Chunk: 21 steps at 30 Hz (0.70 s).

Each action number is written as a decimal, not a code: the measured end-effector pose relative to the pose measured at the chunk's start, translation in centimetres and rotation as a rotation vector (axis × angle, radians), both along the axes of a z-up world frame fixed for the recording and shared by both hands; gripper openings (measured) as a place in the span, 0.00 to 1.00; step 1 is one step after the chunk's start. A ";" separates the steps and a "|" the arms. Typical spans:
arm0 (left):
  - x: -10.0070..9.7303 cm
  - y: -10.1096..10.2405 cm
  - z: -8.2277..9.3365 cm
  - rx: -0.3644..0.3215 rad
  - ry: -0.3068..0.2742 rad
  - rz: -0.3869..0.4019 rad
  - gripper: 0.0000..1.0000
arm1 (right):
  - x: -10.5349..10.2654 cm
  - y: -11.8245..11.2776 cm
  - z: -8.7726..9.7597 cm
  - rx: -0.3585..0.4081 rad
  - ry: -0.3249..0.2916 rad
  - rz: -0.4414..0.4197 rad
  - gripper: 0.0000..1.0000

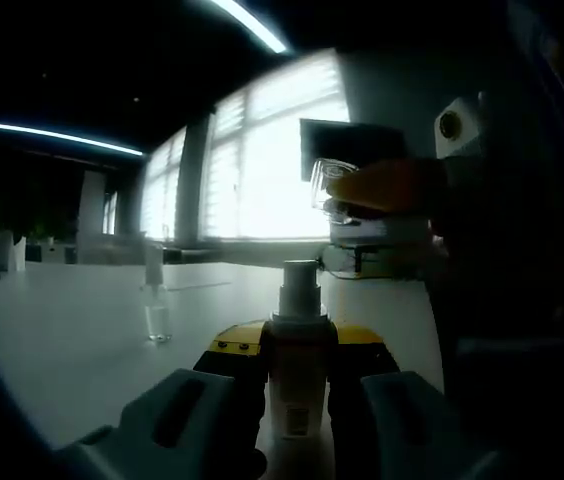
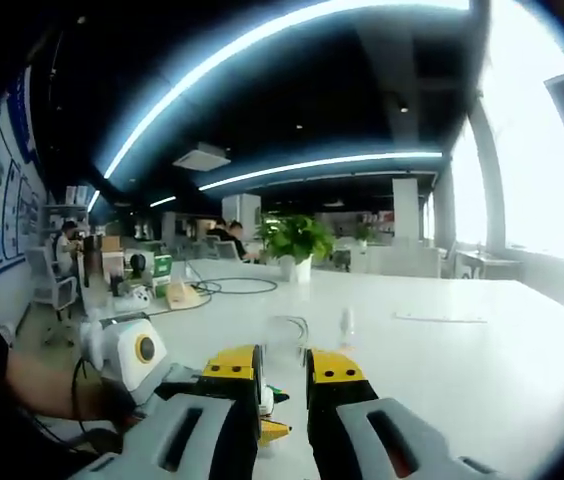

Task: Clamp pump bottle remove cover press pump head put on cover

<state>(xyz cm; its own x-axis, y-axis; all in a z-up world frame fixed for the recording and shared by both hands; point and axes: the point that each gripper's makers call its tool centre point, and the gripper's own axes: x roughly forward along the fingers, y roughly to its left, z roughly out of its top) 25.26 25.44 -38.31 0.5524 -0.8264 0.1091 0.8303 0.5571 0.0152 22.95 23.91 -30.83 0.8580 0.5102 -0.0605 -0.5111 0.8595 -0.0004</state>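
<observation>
Left gripper (image 1: 297, 385) clamped tight on pump bottle (image 1: 298, 360), standing upright on white table (image 1: 62, 340). Clear cover (image 2: 284, 340) pinched in right gripper (image 2: 282, 372), held up off the bottle. 1 small clear bottle (image 1: 155, 310) nearby.

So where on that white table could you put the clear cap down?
Bare table spreads left of the small clear bottle, and more lies between it and the clamped pump bottle. The far right, near the person's hand, is crowded with equipment.

Dim office: bright windows (image 1: 262, 160), ceiling light strips (image 2: 292, 165)
</observation>
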 end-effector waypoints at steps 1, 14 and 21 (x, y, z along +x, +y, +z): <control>0.0 0.0 0.0 0.000 0.000 0.000 0.14 | 0.0 0.1 0.0 -0.001 0.001 0.001 0.12; -0.1 -0.1 0.0 0.001 -0.002 0.000 0.14 | 0.1 2.1 -1.2 -0.039 0.030 0.037 0.12; -0.1 0.0 0.0 0.002 -0.002 -0.001 0.14 | 0.2 2.2 -1.6 -0.045 0.044 0.039 0.12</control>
<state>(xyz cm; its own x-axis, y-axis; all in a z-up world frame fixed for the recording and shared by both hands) 25.18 25.43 -38.35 0.5512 -0.8272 0.1090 0.8309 0.5561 0.0180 23.11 26.09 -32.38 0.8337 0.5388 -0.1210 -0.5443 0.8387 -0.0154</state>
